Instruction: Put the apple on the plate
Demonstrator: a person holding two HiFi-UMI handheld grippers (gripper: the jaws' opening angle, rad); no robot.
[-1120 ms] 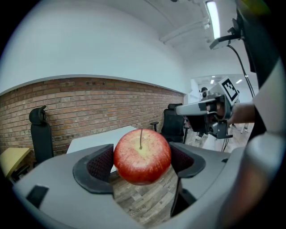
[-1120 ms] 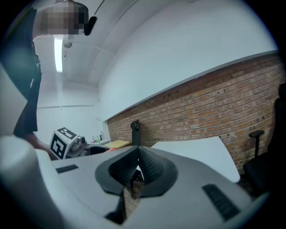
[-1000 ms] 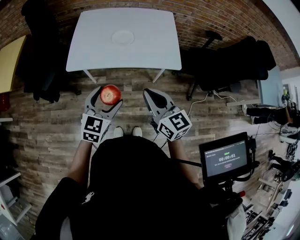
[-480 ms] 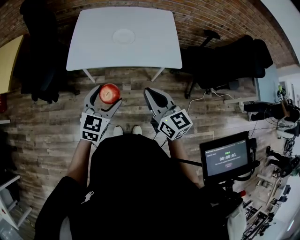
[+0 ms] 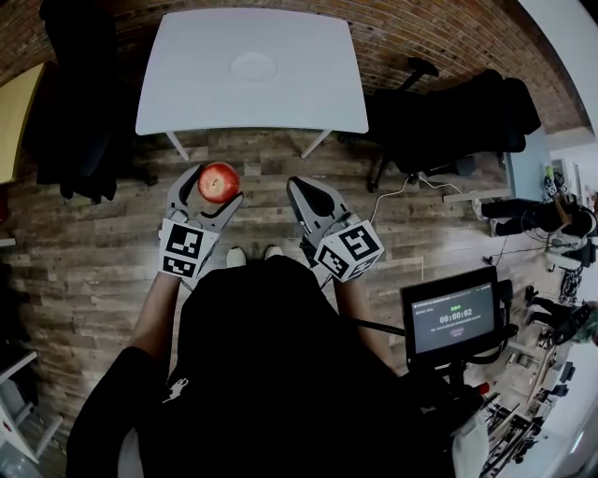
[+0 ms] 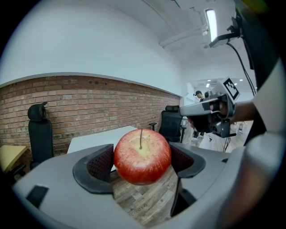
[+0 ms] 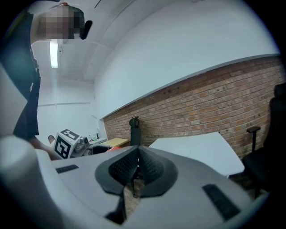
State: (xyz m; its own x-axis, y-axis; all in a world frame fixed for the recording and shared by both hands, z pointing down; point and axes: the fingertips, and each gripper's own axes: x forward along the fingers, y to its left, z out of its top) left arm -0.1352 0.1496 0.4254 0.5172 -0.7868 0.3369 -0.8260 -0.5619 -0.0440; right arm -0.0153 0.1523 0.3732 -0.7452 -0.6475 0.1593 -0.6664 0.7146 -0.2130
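Head view, one moment.

- Left gripper [image 5: 214, 190]: jaws clamped on a red apple [image 5: 219, 180], one padded jaw on each side of the fruit. In the left gripper view the stem points up and there is a yellowish patch round it. The apple is held in the air over the wooden floor [image 5: 93, 243], just off the near edge of the white table [image 5: 299, 103], toward the table's left half. It is not over the tabletop.
- Right gripper [image 5: 310, 190]: jaws pressed together, with nothing between the ribbed pads in the right gripper view. It is also short of the table's near edge, level with the left gripper and toward the table's right half. The two grippers are apart and not touching.
- White plate [image 5: 253, 65]: lies flat on the table at about mid-width, closer to the far edge than the near one. It is pale against the tabletop and nothing lies on it. It is well apart from the apple.
- Table: far edge against a brick wall [image 5: 420, 28]. Two slanted legs show under the near edge.
- Black office chair [image 5: 448, 121]: beside the table's right end.
- Small monitor [image 5: 453, 317]: on the near side of the table, off to the right beyond the right gripper. It shows a timer readout too small to read reliably.
- Tips of pale shoes [image 5: 250, 257] show on the floor between the grippers, nearer the person than the table.
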